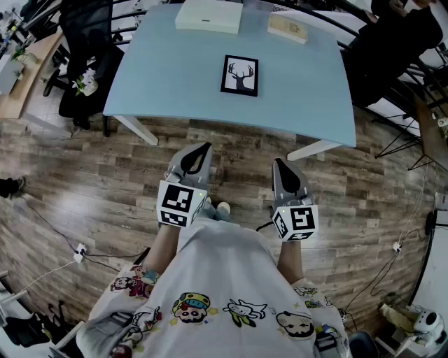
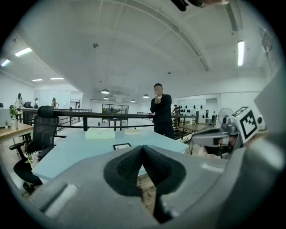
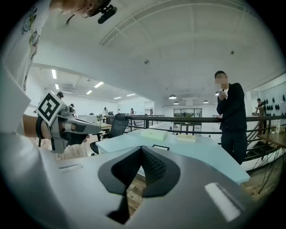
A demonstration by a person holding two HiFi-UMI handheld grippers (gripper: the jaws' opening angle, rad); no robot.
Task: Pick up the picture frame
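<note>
A black picture frame (image 1: 240,75) with a deer print lies flat near the middle of the light blue table (image 1: 168,77). It shows small and far in the left gripper view as the frame (image 2: 121,146) and in the right gripper view as the frame (image 3: 161,147). My left gripper (image 1: 205,147) and right gripper (image 1: 277,162) hang over the wooden floor, short of the table's near edge. Both are shut with nothing between the jaws. The pads meet in the left gripper (image 2: 143,148) and in the right gripper (image 3: 141,149).
A white box (image 1: 208,15) and a tan book (image 1: 288,27) lie at the table's far edge. A black office chair (image 1: 87,52) stands at the left. A person in dark clothes (image 3: 231,116) stands behind the table by a railing. Cables (image 1: 77,252) run across the floor.
</note>
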